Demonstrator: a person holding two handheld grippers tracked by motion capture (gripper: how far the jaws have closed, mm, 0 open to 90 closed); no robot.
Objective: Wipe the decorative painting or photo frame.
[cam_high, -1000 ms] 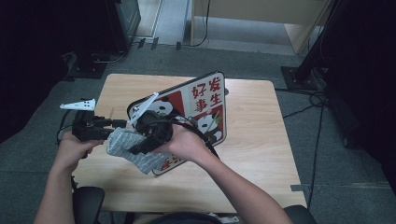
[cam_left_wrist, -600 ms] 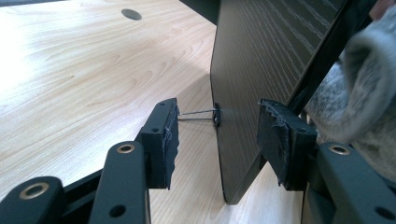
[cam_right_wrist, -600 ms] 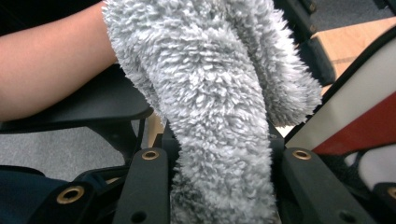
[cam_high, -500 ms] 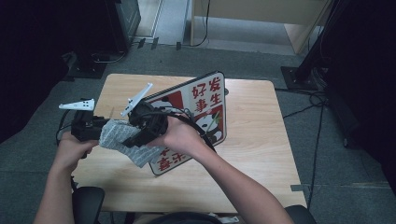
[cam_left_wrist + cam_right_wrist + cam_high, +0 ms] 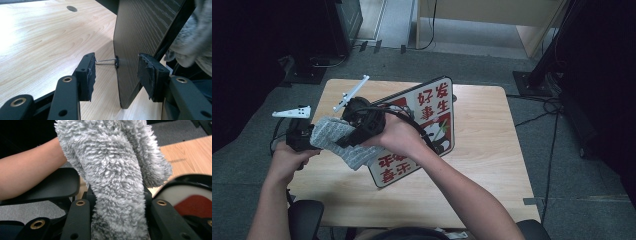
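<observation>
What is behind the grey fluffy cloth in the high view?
The cloth covers the lower left edge of the sign board. That edge and the table beneath it cannot be seen there.

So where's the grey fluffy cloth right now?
The grey fluffy cloth is clamped in the right gripper, held over the table's left side against the lower left edge of the red and white sign board, beside the left gripper.

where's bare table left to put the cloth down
Bare wood lies right of the sign board out to the table edge, along the near edge below the board, and at the far left corner. The left side is crowded: both grippers, the grey cloth and the board's lower end meet there.
</observation>
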